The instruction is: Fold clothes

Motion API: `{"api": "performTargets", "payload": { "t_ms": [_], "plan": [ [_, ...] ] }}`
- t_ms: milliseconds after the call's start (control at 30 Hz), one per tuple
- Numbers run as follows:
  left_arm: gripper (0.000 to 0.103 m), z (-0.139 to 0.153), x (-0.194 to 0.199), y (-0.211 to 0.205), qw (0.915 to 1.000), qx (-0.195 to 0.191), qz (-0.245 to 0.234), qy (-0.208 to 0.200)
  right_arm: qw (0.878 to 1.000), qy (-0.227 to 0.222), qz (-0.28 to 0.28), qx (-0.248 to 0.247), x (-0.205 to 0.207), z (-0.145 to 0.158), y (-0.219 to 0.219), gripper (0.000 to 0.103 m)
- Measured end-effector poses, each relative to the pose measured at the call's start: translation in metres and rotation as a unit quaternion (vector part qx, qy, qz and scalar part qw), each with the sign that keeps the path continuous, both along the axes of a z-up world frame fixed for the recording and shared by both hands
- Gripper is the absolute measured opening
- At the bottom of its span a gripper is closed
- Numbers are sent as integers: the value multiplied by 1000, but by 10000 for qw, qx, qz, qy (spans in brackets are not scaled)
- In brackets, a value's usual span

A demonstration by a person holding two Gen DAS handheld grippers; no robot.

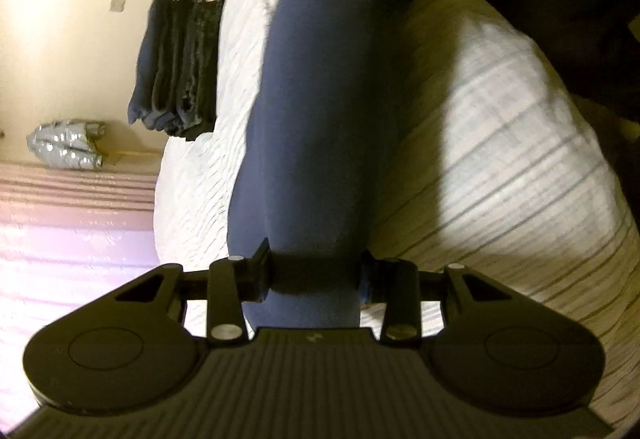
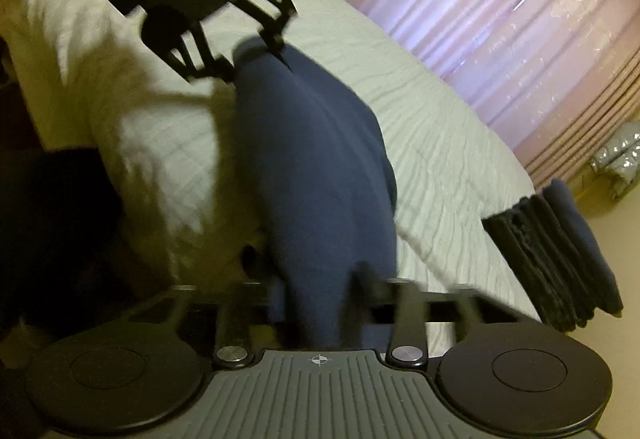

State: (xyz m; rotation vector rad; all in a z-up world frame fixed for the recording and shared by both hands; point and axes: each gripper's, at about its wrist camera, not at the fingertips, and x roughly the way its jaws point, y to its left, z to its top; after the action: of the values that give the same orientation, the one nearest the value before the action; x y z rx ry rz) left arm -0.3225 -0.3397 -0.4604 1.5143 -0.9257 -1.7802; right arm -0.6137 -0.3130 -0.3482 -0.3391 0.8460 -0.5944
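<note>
A navy blue garment [image 1: 316, 111] is stretched between both grippers above the white quilted bed [image 1: 500, 143]. My left gripper [image 1: 314, 275] is shut on one end of it, the cloth bunched between the fingers. In the right wrist view the same navy garment [image 2: 316, 175] runs from my right gripper [image 2: 316, 303], which is shut on its near end, up to the left gripper [image 2: 256, 55] at the far end. The right gripper's fingers are blurred by motion.
A stack of folded dark clothes [image 1: 180, 63] sits at the bed's edge, also visible as the folded stack [image 2: 556, 259] in the right view. Pink curtains [image 2: 500, 11] line the wall. A silvery bag [image 1: 68, 147] lies on the floor. A dark mass [image 2: 52, 235] lies beside the bed.
</note>
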Motion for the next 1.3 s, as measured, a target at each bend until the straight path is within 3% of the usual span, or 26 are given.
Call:
{"api": "performTargets", "payload": {
  "t_ms": [33, 200, 400, 533, 633, 733, 767, 800, 967, 1033, 1100, 1167, 1200, 1300],
  "plan": [
    [35, 3, 1, -1, 10000, 20, 10, 62, 10000, -39, 31, 1, 2, 1, 3, 84],
    [38, 3, 3, -2, 9998, 74, 9, 182, 9989, -142, 302, -319, 47, 7, 14, 84],
    [38, 3, 7, -4, 9992, 57, 8, 388, 9895, 950, 609, -902, 131, -30, -11, 84],
    [39, 2, 13, -4, 9984, 69, -11, 569, 9779, 1625, 646, -1146, 153, -50, -27, 84],
    [39, 0, 15, -3, 9975, 73, 19, 706, 9720, 1851, 712, -1259, 160, -59, -30, 84],
    [43, 2, 20, 3, 9965, -1, 97, 827, 9741, 1783, 690, -1205, 161, -59, -33, 48],
    [46, 4, 23, 6, 9959, -45, 126, 891, 9767, 1699, 658, -1138, 160, -56, -35, 39],
    [50, 6, 26, 9, 9953, -89, 155, 956, 9791, 1614, 626, -1072, 160, -53, -38, 37],
    [55, 35, 55, 25, 9834, -441, 772, 1584, 9955, 694, 311, -572, 138, -13, -63, 33],
    [55, 47, 70, 30, 9737, -597, 1154, 1873, 10000, 16, 80, -55, 129, 14, -81, 33],
    [55, 57, 82, 35, 9646, -713, 1468, 2072, 9946, -805, -123, 641, 121, 44, -103, 33],
    [55, 66, 93, 39, 9553, -821, 1750, 2235, 9770, -1677, -224, 1299, 112, 75, -125, 32],
    [55, 70, 97, 41, 9517, -864, 1847, 2295, 9622, -2151, -271, 1650, 108, 90, -137, 32],
    [55, 81, 101, 50, 9448, -952, 2005, 2410, 8953, -3615, -509, 2553, 88, 121, -168, 32]
  ]
}}
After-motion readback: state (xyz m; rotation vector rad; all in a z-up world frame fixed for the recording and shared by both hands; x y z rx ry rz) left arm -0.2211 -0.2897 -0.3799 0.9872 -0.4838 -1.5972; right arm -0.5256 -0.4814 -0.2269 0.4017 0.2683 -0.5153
